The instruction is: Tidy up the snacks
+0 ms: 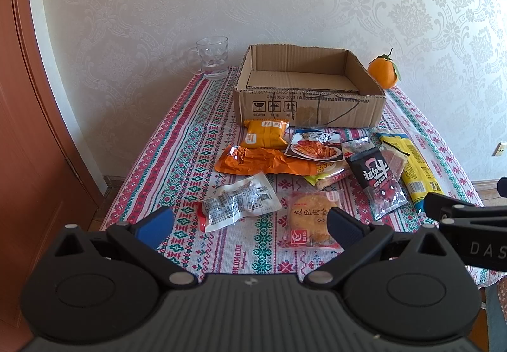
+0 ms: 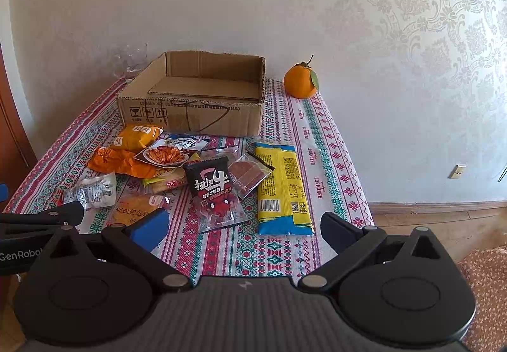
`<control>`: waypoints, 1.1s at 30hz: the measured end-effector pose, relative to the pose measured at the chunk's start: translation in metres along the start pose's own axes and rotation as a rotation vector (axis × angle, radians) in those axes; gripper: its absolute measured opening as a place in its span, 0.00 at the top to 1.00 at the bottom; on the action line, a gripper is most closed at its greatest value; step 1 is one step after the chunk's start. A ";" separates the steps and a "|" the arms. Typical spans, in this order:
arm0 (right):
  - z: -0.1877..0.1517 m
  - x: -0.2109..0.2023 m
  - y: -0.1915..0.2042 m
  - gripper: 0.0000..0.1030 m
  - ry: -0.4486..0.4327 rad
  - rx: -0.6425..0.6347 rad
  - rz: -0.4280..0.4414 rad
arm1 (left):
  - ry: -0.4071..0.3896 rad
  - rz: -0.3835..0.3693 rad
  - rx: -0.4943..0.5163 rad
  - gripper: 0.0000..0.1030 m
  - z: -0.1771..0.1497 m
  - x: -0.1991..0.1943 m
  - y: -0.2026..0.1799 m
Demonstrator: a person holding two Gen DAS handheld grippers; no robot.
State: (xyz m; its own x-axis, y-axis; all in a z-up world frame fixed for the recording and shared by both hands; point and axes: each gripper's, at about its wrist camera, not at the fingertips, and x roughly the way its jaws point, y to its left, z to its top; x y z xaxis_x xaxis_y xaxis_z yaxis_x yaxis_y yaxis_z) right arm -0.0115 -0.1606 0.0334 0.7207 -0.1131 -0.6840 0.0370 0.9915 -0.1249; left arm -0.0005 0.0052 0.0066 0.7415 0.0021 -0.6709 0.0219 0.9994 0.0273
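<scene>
Still loose: snacks heaped in front of a bare carton

Mostly the packets lie in a pile on the patterned tablecloth (image 1: 190, 142), just before the near wall of the cardboard box (image 1: 309, 109). An orange packet (image 1: 267, 161) sprawls across the middle, a picture pouch (image 1: 315, 147) overlapping it, with a small orange bag (image 1: 264, 134) touching the box front. Nearer sit a clear wrapped snack with grey print (image 1: 240, 204) and a round cake in clear wrap (image 1: 312, 222). To the right lie a black beef-snack pouch (image 2: 215, 190) and a long yellow packet (image 2: 282, 190), side by side.

Inside, the box shows only its cardboard floor; none of the packets is in it.

From the left wrist, a glass mug (image 1: 214, 57) stands plainly by the box's far left corner; from the right wrist it is a faint outline. An orange with leaf (image 2: 301, 81) stands right of the box, near the wall. Only the right wrist shows a wall socket (image 2: 458, 171) and wooden floor (image 2: 443, 222).

Both tools hover over the near table edge, holding nothing: left gripper (image 1: 250, 223) with fingers spread wide, right gripper (image 2: 244, 230) likewise.
</scene>
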 end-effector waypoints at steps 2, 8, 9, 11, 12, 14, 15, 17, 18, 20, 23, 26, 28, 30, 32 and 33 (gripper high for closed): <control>0.000 0.000 0.000 0.00 0.000 0.000 0.001 | 0.000 0.000 0.001 0.01 0.000 0.000 0.000; 0.000 0.001 0.000 0.00 0.001 0.001 0.001 | 0.004 -0.005 -0.004 0.01 0.001 0.000 0.001; 0.000 0.001 0.000 0.00 0.001 0.000 0.000 | 0.005 -0.005 -0.004 0.01 0.002 0.001 0.000; 0.001 0.001 -0.001 0.00 0.001 -0.001 0.000 | 0.006 -0.005 -0.004 0.01 0.002 0.002 0.000; 0.001 0.002 -0.001 0.00 0.001 -0.003 0.000 | 0.007 -0.005 -0.005 0.01 0.002 0.002 0.000; 0.001 0.003 -0.001 0.00 0.003 0.000 0.003 | 0.006 -0.009 -0.006 0.01 0.002 0.002 0.000; 0.002 0.004 -0.001 0.00 0.005 0.001 0.006 | 0.007 -0.011 -0.007 0.01 0.002 0.003 0.000; 0.002 0.005 0.000 0.00 0.008 -0.002 0.005 | 0.009 -0.015 -0.003 0.02 0.002 0.006 -0.001; 0.002 0.006 0.000 0.00 0.009 -0.004 0.004 | 0.009 -0.015 0.000 0.02 0.002 0.006 -0.001; 0.003 0.007 0.001 0.00 0.009 -0.010 0.003 | 0.008 -0.013 0.007 0.02 0.002 0.007 -0.003; 0.004 0.007 0.001 0.00 -0.001 -0.018 0.008 | -0.003 -0.019 0.014 0.02 0.003 0.008 -0.003; 0.005 0.008 0.000 0.00 -0.017 -0.037 0.023 | -0.025 -0.028 0.039 0.01 0.004 0.008 -0.003; 0.005 0.009 -0.002 0.00 -0.026 -0.054 0.037 | -0.043 -0.044 0.072 0.01 0.005 0.010 -0.003; 0.004 0.011 -0.002 0.00 -0.044 -0.082 0.051 | -0.052 -0.067 0.099 0.01 0.006 0.012 -0.003; 0.003 0.012 -0.004 0.00 -0.058 -0.108 0.063 | -0.056 -0.088 0.112 0.01 0.006 0.013 -0.003; 0.002 0.014 -0.005 0.00 -0.062 -0.120 0.066 | -0.056 -0.096 0.114 0.01 0.005 0.014 -0.002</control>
State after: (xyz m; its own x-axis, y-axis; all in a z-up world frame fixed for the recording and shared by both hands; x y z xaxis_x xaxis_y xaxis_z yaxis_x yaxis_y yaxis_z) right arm -0.0001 -0.1667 0.0262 0.7602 -0.0404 -0.6484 -0.0917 0.9814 -0.1686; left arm 0.0134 0.0030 0.0010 0.7688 -0.0989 -0.6318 0.1683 0.9844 0.0507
